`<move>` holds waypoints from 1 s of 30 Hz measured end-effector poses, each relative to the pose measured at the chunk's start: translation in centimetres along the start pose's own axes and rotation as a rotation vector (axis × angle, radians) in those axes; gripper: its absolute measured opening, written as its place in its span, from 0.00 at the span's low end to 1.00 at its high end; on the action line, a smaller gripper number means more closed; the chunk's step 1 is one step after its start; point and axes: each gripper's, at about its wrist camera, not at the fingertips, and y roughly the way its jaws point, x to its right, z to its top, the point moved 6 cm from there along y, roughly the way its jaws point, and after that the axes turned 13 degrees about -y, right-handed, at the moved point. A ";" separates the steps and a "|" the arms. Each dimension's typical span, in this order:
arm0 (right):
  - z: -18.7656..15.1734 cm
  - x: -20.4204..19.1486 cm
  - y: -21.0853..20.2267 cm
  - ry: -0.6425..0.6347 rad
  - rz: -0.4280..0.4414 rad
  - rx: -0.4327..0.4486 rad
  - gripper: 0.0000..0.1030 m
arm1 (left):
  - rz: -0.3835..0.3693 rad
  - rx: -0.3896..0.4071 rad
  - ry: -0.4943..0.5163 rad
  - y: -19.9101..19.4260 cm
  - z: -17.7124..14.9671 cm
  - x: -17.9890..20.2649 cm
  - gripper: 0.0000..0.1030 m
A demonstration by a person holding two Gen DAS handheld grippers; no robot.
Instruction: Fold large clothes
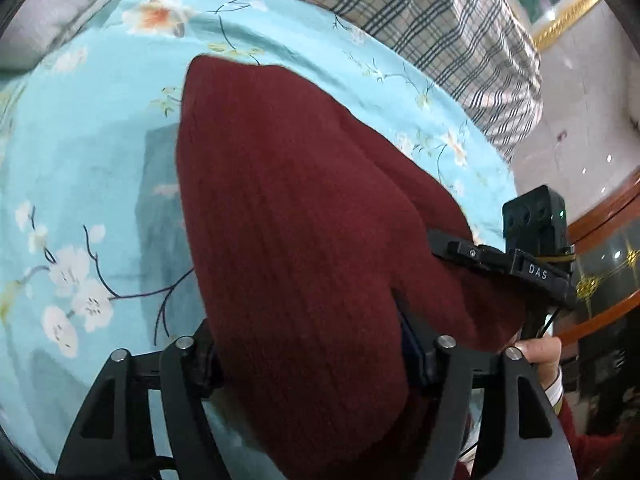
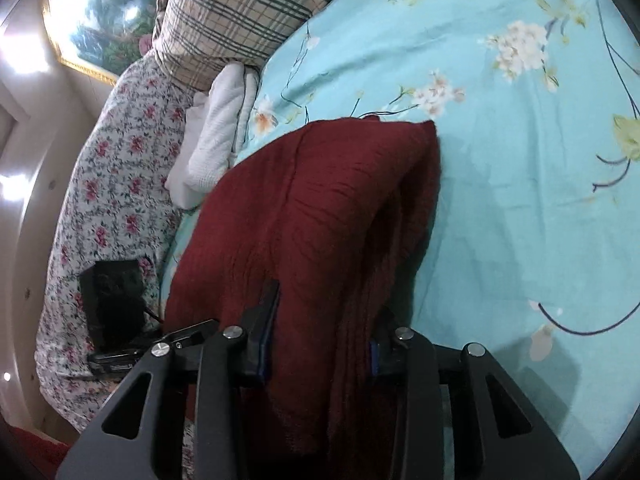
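Between the pads of the left gripper (image 1: pixel 312 360) a bunched dark red knit garment (image 1: pixel 304 208) was clamped, and just beside it the right gripper (image 2: pixel 320 344), lettered "DAS", pinched another thick fold of it. The garment was draped forward over a turquoise floral bedsheet (image 2: pixel 520 184). Beyond lay a folded white cloth (image 2: pixel 216 140), a plaid pillow (image 2: pixel 244 12) and a flowered quilt (image 2: pixel 120 168) bearing a black device (image 2: pixel 112 300).
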 end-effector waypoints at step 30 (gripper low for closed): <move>-4.6 -3.7 -3.9 -0.014 -0.056 0.007 0.23 | 0.352 0.263 0.323 -5.5 -8.4 1.5 0.49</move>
